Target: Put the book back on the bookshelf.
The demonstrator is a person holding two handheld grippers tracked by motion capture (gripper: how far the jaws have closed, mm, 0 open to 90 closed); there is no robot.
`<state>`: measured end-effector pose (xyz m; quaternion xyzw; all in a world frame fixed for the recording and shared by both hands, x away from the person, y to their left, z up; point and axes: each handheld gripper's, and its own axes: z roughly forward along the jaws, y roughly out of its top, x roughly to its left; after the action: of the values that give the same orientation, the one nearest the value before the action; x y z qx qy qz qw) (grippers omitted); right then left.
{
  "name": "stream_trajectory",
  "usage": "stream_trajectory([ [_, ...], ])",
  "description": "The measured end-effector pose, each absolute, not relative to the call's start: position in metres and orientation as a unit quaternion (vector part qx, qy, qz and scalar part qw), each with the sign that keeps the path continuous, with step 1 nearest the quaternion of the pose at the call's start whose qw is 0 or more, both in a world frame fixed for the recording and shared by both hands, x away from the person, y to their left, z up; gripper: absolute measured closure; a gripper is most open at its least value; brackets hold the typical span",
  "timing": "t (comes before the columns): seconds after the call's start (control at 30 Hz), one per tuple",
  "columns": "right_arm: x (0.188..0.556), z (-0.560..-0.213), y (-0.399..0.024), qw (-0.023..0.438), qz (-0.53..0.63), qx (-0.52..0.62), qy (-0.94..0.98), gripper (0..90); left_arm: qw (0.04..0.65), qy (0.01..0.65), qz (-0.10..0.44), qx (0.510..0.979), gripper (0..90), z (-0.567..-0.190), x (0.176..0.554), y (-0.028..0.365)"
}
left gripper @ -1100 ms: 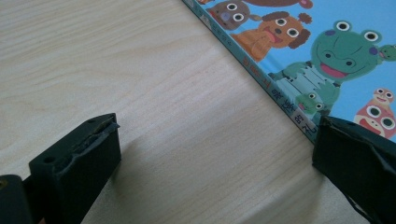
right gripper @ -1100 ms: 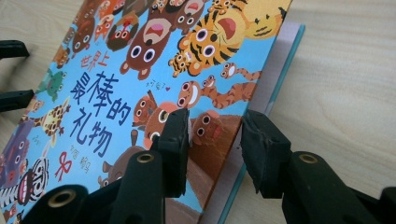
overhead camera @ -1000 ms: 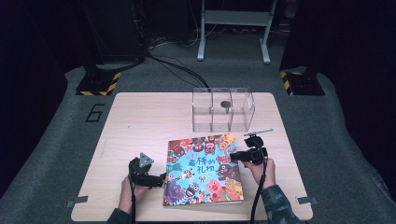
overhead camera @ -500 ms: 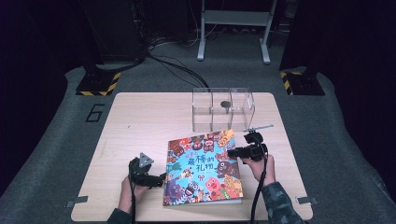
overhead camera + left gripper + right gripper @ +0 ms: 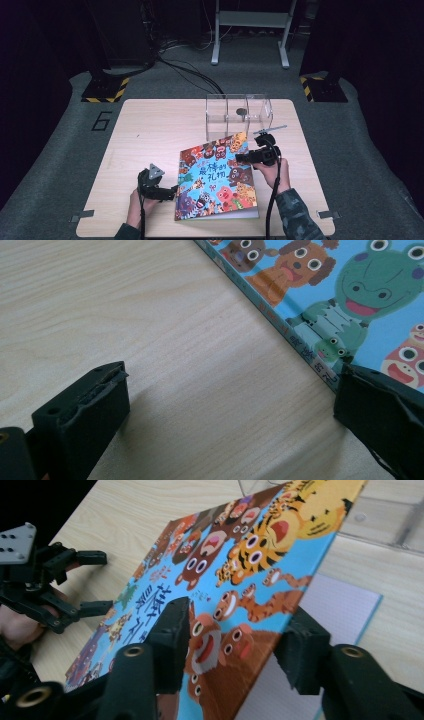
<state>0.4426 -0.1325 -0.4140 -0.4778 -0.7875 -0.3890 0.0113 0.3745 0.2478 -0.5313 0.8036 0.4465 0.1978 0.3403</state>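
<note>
Now the cover of the picture book [image 5: 216,177] is lifted between the right gripper's [image 5: 241,158] just-opening, half-spread jaws, while the left gripper [image 5: 172,192] is held wide open, empty, at the spine.

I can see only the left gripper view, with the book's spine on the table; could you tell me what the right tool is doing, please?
Observer: The right tool is at the book's far edge, where the cover is lifted off a white gridded page.
Operator: Thank you. Is it pinching the cover?
Observer: Its jaws have just been opening; the cover's edge lies between them, but they stand apart and do not press on it.
Operator: And is anything beyond the book?
Observer: A clear box stands on the table's far side, just past the book's top corner.
</note>
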Motion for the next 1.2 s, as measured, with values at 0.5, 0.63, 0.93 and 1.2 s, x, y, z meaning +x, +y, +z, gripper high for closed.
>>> stream_trajectory([
  [0.5, 0.460, -0.423, -0.104, 0.027, -0.364, -0.460, -0.809, 36.8, 0.343, 0.447, 0.199, 0.802, 1.2, -0.532, 0.374, 0.248],
  [0.63, 0.459, -0.426, -0.108, 0.015, -0.362, -0.459, -0.811, 45.5, 0.343, 0.447, 0.199, 0.802, 1.2, -0.532, 0.374, 0.248],
  [0.93, 0.457, -0.430, -0.115, 0.018, -0.381, -0.463, -0.800, 49.7, 0.335, 0.427, 0.190, 0.818, 0.3, -0.530, 0.376, 0.252],
  [1.2, 0.456, -0.435, -0.118, 0.021, -0.385, -0.468, -0.796, 49.7, 0.377, 0.458, 0.170, 0.787, 0.0, -0.523, 0.378, 0.246],
])
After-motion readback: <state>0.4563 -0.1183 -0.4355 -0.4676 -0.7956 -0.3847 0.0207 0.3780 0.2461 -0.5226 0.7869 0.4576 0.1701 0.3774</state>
